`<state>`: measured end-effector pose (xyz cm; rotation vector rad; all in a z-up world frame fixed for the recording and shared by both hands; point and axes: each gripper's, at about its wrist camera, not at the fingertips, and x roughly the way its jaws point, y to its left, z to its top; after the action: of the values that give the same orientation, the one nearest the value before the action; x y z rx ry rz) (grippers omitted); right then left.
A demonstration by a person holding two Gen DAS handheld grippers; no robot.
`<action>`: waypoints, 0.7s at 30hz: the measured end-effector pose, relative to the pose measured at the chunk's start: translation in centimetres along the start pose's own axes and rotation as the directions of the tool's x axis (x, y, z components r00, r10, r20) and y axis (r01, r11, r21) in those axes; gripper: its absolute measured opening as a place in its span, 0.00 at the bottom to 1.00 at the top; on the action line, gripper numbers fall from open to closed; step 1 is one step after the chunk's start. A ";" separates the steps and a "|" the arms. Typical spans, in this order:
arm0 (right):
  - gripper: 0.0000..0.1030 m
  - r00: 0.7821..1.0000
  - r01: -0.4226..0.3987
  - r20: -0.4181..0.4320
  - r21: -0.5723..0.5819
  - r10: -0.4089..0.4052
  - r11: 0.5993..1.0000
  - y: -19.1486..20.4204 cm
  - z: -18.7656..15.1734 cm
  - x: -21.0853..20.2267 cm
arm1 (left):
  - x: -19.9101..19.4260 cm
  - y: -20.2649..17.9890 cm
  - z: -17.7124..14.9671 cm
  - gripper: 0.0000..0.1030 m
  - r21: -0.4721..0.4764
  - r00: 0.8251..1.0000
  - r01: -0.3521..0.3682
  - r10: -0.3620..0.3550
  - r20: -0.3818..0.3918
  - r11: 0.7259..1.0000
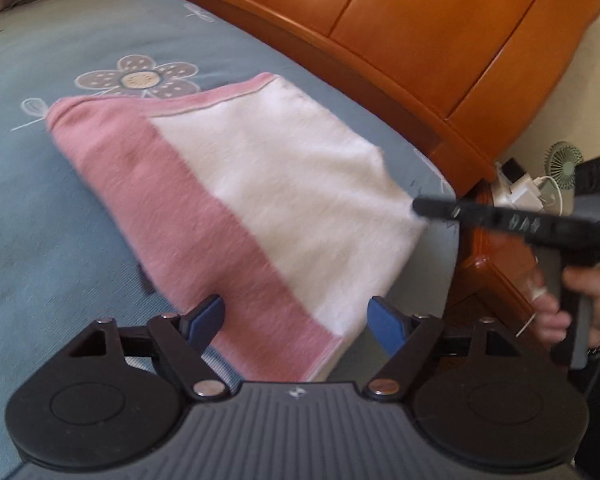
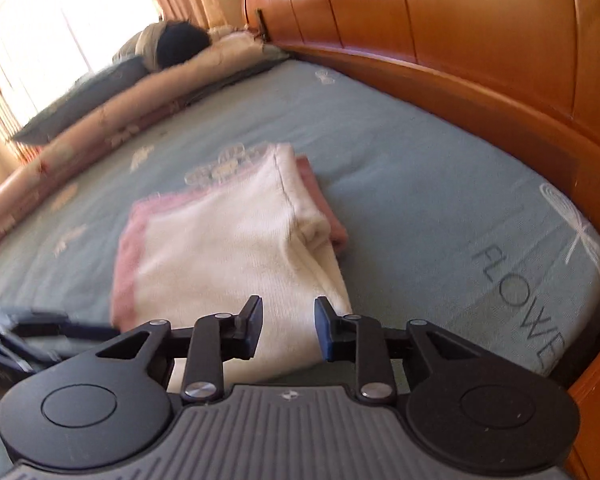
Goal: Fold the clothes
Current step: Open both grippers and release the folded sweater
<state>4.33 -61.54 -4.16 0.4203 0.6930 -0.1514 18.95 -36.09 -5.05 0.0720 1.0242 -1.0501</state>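
A folded pink and white towel (image 1: 236, 200) lies on the blue-grey flowered bedsheet (image 1: 40, 200). My left gripper (image 1: 296, 320) is open, its blue pads on either side of the towel's near edge. My right gripper shows in the left wrist view (image 1: 420, 206) at the towel's right corner, seen side-on, held by a hand. In the right wrist view the towel (image 2: 228, 248) lies just ahead, with pink layers showing under the white. My right gripper (image 2: 288, 326) is open over the towel's near corner. The left gripper's body (image 2: 28, 332) shows blurred at the lower left.
An orange wooden headboard (image 1: 420, 32) runs along the bed's far side. Pillows and a rolled quilt (image 2: 132, 96) lie at the bed's far end, by a curtained window. A nightstand with a small green fan (image 1: 564, 164) and chargers stands beyond the bed's corner.
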 end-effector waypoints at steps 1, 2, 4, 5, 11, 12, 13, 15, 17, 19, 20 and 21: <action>0.32 1.000 0.010 0.022 -0.021 -0.009 1.000 0.5 0.7 -0.4 | -0.6 0.1 -0.2 0.76 0.000 1.000 0.002 -0.002 0.013 1.000; 0.32 0.999 0.010 0.034 -0.039 -0.008 0.999 1.0 1.5 -0.4 | -1.3 0.1 -0.4 0.76 0.001 1.000 0.000 0.000 0.030 1.000; 0.32 0.998 0.013 0.057 -0.076 -0.008 0.997 1.9 3.0 -0.2 | -2.7 0.3 -0.8 0.81 -0.001 0.997 -0.027 0.027 0.067 1.000; 0.32 0.998 0.023 0.063 -0.097 -0.017 0.995 2.6 4.0 0.5 | -3.2 0.4 -1.0 0.82 -0.004 0.996 -0.050 0.050 0.078 0.999; 0.32 0.997 0.072 0.007 -0.116 -0.071 0.991 4.2 7.2 7.5 | -4.5 1.8 -2.5 0.83 0.020 0.979 -0.190 0.188 0.084 0.981; 0.32 0.996 0.088 -0.017 -0.112 -0.091 0.990 4.0 7.3 8.9 | -4.7 2.1 -2.8 0.83 0.024 0.975 -0.209 0.206 0.085 0.978; 0.32 0.993 0.106 -0.038 -0.110 -0.111 0.988 3.8 7.3 10.2 | -4.9 2.4 -3.1 0.83 0.014 0.972 -0.217 0.215 0.091 0.976; 0.30 0.987 0.144 -0.060 -0.119 -0.152 0.982 3.3 7.0 11.8 | -5.4 3.2 -3.6 0.83 -0.005 0.967 -0.234 0.233 0.103 0.972; 0.30 0.987 0.147 -0.055 -0.086 -0.152 0.985 3.0 7.2 11.7 | -6.0 4.1 -4.0 0.83 -0.026 0.965 -0.237 0.239 0.112 0.971; 0.32 0.989 0.140 -0.031 -0.072 -0.142 0.988 3.7 7.7 10.7 | -6.6 4.8 -4.4 0.83 -0.044 0.962 -0.240 0.244 0.121 0.970; 0.32 0.990 0.136 -0.011 -0.082 -0.138 0.987 4.3 7.9 10.2 | -6.7 5.0 -4.4 0.83 -0.050 0.960 -0.246 0.251 0.126 0.968; 0.32 0.992 0.127 0.006 -0.089 -0.127 0.988 4.9 8.2 9.9 | -6.9 5.2 -4.6 0.83 -0.054 0.957 -0.255 0.260 0.129 0.965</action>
<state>18.06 -60.55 -3.31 0.2899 0.7240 -0.2402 19.04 -26.37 -4.67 0.1000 0.8839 -0.7869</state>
